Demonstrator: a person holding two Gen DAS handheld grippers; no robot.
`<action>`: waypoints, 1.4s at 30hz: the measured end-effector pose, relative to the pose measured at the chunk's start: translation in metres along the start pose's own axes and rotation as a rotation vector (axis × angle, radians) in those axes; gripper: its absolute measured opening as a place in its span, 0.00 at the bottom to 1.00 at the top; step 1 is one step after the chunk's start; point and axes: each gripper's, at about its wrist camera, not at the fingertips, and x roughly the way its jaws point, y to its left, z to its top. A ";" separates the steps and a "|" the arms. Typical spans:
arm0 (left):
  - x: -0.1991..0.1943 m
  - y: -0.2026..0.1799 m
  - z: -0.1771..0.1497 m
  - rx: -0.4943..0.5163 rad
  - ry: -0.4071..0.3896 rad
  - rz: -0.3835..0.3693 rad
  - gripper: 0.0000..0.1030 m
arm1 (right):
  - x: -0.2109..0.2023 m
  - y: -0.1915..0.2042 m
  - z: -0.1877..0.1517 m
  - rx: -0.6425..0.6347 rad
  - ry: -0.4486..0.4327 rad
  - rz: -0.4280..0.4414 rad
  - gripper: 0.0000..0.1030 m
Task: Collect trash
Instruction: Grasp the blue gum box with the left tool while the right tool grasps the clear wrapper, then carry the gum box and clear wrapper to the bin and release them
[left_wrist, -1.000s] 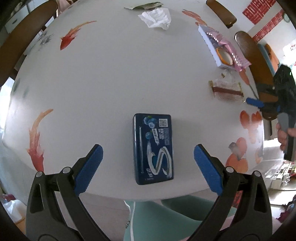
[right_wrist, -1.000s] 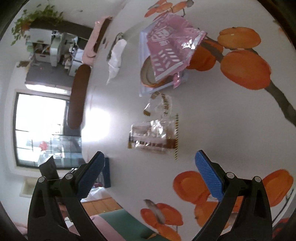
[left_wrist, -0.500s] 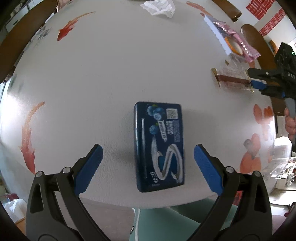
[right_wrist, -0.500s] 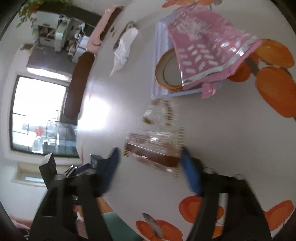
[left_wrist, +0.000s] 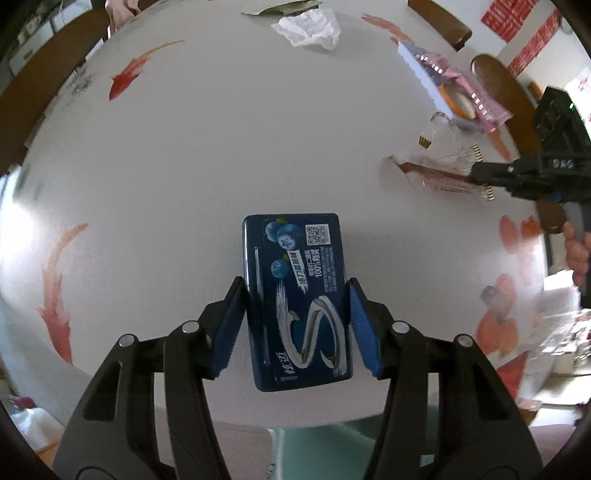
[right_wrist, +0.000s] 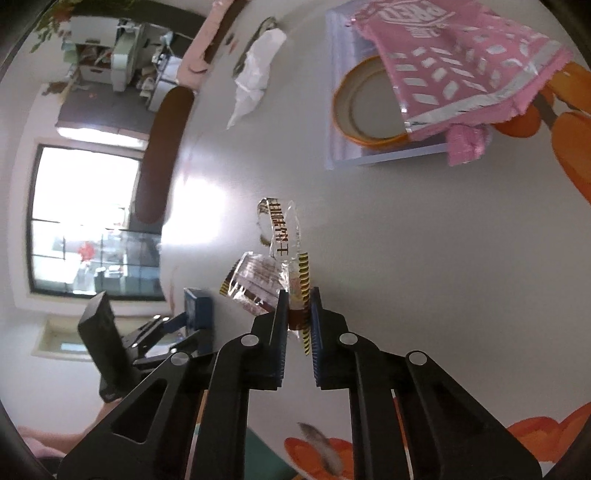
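Gum box (left_wrist: 297, 302) lies on the worktop (left_wrist: 229, 155) between the left jaws; wrapper (right_wrist: 275, 275) between the right jaws; crumpled tissue (left_wrist: 308, 26) far ahead.

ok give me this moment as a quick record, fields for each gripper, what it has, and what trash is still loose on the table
left gripper: jaws have just been closing, fingers now against both long sides of the blue gum box
gum box: flat on the table, near its front edge
right gripper: jaws have just been closing, now pinched on the clear wrapper
clear wrapper: crumpled, one end between the fingers
loose trash: white tissue, pink wrapper
other: tape roll partly under the pink wrapper
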 end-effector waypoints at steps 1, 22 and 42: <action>-0.003 0.000 0.000 -0.001 -0.005 -0.010 0.50 | -0.002 0.002 0.000 -0.005 -0.003 0.009 0.10; -0.058 -0.076 0.063 0.136 -0.109 -0.164 0.50 | -0.108 0.003 -0.039 -0.037 -0.172 0.060 0.10; -0.071 -0.393 0.002 0.849 0.000 -0.469 0.50 | -0.300 -0.120 -0.346 0.413 -0.774 -0.067 0.10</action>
